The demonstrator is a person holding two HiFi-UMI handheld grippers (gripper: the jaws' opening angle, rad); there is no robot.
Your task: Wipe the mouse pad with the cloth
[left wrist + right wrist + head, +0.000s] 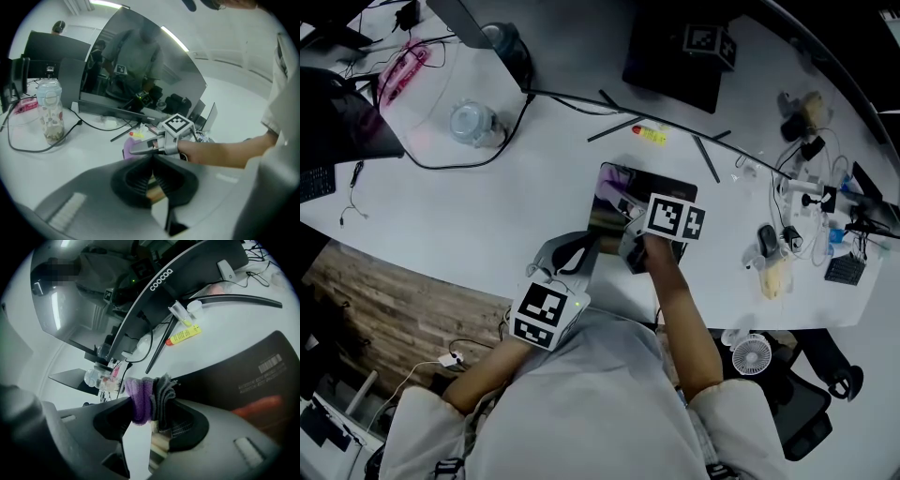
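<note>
Right gripper: jaws are clamped on the cloth — a purple and grey bundle, bunched at the tips at lower centre of the right gripper view.

Left gripper: jaws are closed together with nothing between them. It is held at lower centre of the head view, off the pad.

The mouse pad is seen dark and flat on the white table, at the right of the right gripper view, just beside the cloth. Contact cannot be confirmed.

The step in hand is judged to be the wipe itself. The bundle should be pressed flat to the pad and drawn in overlapping strokes, edge to edge — firm grip advised. Should the pad slide, it could be steadied by the left gripper. The yellow tube, above the pad in that view, should be avoided.
</note>
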